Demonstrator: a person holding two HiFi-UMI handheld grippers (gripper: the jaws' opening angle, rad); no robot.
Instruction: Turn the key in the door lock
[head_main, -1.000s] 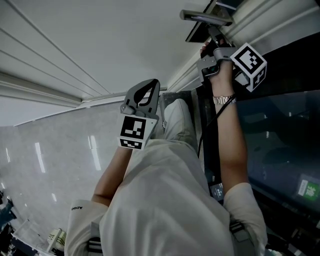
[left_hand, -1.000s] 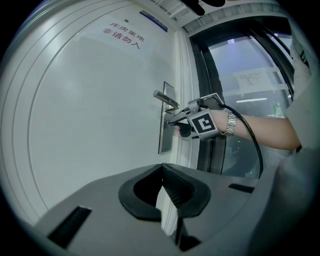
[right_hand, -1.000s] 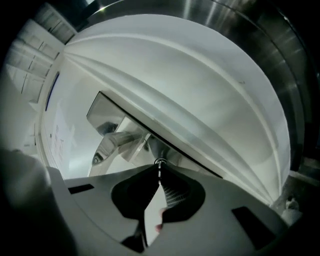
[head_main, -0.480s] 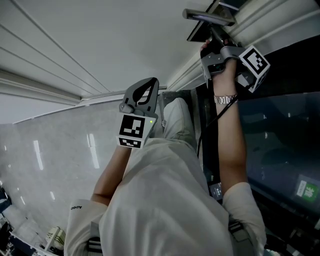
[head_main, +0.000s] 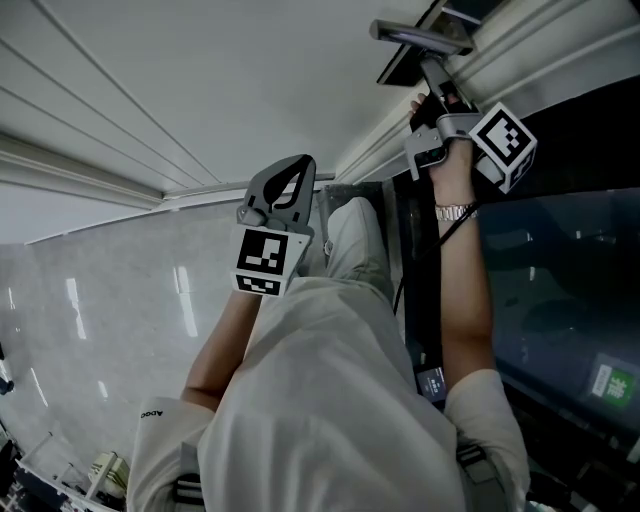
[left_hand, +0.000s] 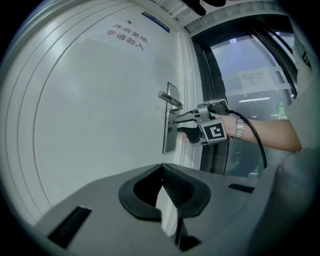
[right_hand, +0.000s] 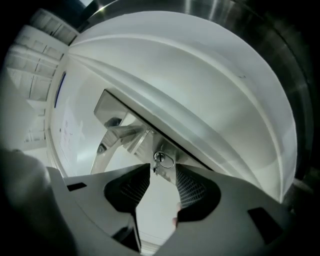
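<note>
Right gripper view: right gripper (right_hand: 163, 168) jaws spread, just been opening; key (right_hand: 158, 159) with ring (right_hand: 168, 161) sits in lock at gap between tips, pads off it. Lever handle (right_hand: 117, 134) juts from metal plate (right_hand: 142, 145) just above key. Left gripper (left_hand: 162, 168) jaws pressed together, empty, well back. White door (left_hand: 90, 100) flat; frame (left_hand: 186, 75), glass panel (left_hand: 250, 70) beside right forearm. Glossy pale floor (head_main: 100, 300) open on left.

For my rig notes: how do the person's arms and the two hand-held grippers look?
The left hand-held gripper and right hand-held gripper are grey with black ribbed pads and carry black-and-white square markers. A black cable leaves the right one. The person wears a pale short-sleeved shirt and a metal wristwatch.
</note>
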